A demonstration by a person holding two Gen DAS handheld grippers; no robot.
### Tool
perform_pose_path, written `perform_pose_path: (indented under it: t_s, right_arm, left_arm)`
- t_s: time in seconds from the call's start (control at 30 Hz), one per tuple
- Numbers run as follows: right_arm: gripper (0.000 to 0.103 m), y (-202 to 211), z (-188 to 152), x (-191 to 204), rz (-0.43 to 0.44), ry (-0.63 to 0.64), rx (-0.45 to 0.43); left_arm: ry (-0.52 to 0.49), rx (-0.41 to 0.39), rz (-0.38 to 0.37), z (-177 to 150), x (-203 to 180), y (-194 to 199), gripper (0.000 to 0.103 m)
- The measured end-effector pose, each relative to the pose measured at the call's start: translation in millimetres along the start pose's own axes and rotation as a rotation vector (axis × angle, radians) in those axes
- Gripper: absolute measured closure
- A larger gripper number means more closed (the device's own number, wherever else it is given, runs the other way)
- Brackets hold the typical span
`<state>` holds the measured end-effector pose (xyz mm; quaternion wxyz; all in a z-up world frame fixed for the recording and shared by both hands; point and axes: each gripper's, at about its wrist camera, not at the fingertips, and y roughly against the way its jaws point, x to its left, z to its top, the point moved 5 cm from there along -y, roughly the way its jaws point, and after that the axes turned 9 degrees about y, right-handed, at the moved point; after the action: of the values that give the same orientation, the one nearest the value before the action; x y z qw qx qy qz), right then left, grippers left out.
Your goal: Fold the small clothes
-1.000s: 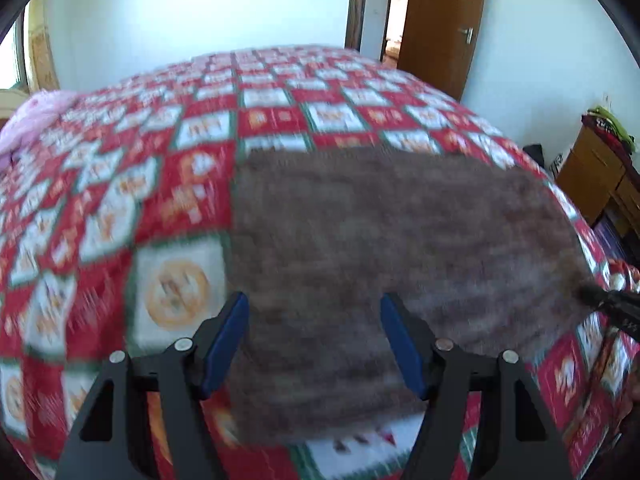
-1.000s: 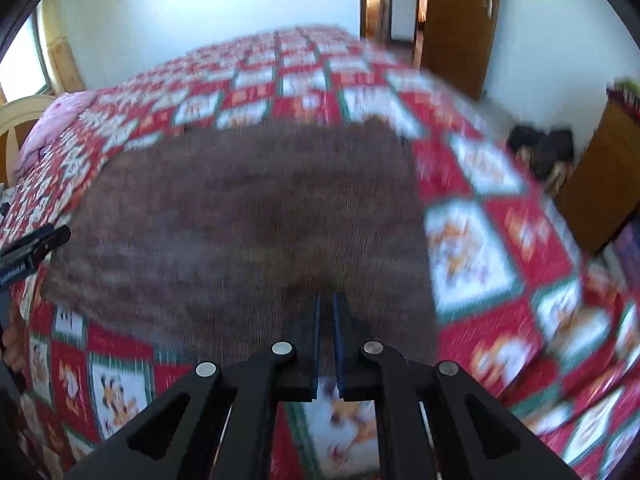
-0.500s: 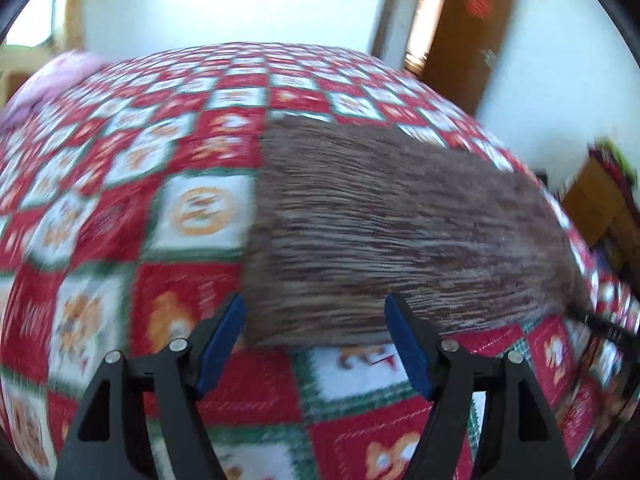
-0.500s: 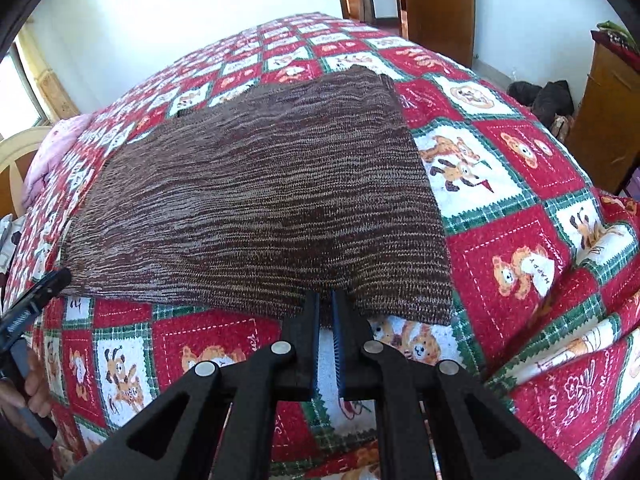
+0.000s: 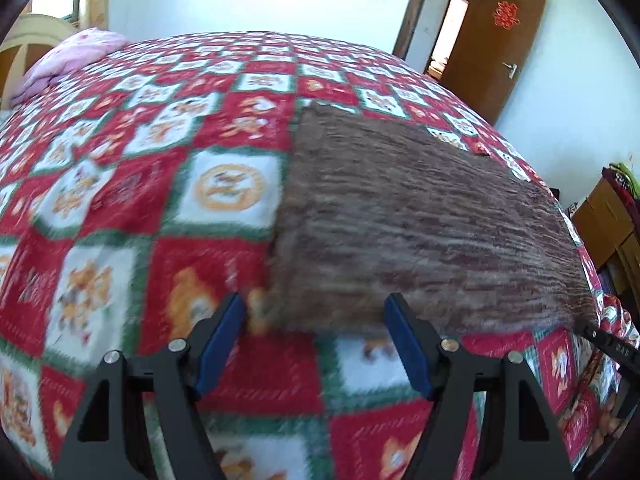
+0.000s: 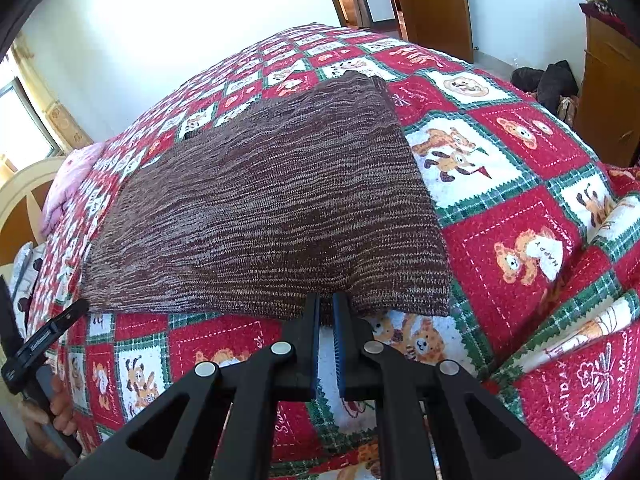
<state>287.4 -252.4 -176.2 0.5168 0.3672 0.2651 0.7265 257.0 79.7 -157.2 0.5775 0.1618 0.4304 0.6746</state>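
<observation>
— Where? Brown marled knit garment [image 6: 264, 216], folded flat, spread across a red, white and green patchwork quilt [image 6: 516, 256] with bear motifs.

— Grips? Right gripper [image 6: 326, 316] pinched shut on the garment's near hem. Left gripper [image 5: 316, 336] spread wide at the near left corner, blue pads [image 5: 218, 340] clear of the knit, holding nothing.

— Beyond? Pink bedding [image 5: 68, 60] at the head; brown wooden door [image 5: 496, 40] ajar.

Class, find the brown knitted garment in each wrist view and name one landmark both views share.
Left wrist view: the brown knitted garment fills the centre-right, its near edge just beyond the open left gripper.
Right wrist view: it fills the centre-left, its near edge pinched by the right gripper.
Shared landmark: the pink bedding at the bed's far left.
</observation>
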Motion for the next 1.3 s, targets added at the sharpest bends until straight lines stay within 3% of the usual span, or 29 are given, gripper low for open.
perform_pose_path:
  t_s: [0.23,0.4,0.5,0.6,0.73,0.8,0.87,0.93,1.1,1.17,1.2,1.3]
  right_arm:
    - [0.096,0.1,-0.2,0.6,-0.001,0.001,-0.002]
    - [0.096,0.3,-0.3,0.2,0.000,0.001,-0.003]
    - [0.096,0.4,-0.4,0.0,0.001,-0.001,-0.004]
    - [0.096,0.1,0.2,-0.1,0.005,-0.007,-0.007]
    - [0.096,-0.2,0.5,0.1,0.004,-0.007,-0.007]
    - [0.096,0.0,1.0,0.6,-0.002,0.000,-0.008]
    - [0.097,2.7,2.9,3.1,-0.023,0.016,-0.008]
    - [0.097,9.9,11.4,12.9,-0.045,0.042,-0.030]
    - [0.097,12.9,58.0,71.8,0.025,0.152,-0.105]
    - [0.097,-6.6,78.7,94.2,0.071,0.153,-0.100]
    - [0.097,-20.2,88.0,104.1,0.084,0.149,-0.096]
    - [0.097,-57.2,97.1,127.6,0.138,0.119,-0.080]
  left_arm:
    - [0.017,0.018,-0.086,29.8,-13.1,-11.7,0.026]
    - [0.077,0.043,-0.139,62.3,-11.0,-30.1,0.026]
    - [0.157,0.070,-0.223,76.3,-8.4,-38.7,0.030]
    - [0.216,0.096,-0.220,79.0,-0.3,-52.4,0.030]
    - [0.184,0.081,-0.206,76.3,-3.7,-56.8,0.030]
    - [0.133,0.069,-0.194,73.6,-11.3,-56.5,0.039]
    - [0.096,0.081,-0.198,72.9,-16.1,-58.5,0.077]
    - [0.116,0.097,-0.241,74.6,-14.7,-59.5,0.078]
    - [0.158,0.094,-0.263,78.4,-12.0,-66.2,0.074]
    - [0.180,0.103,-0.289,80.6,-13.0,-68.4,0.057]
    - [0.193,0.110,-0.310,82.8,-15.0,-69.0,0.053]
    - [0.198,0.099,-0.298,85.7,-18.0,-69.7,0.055]
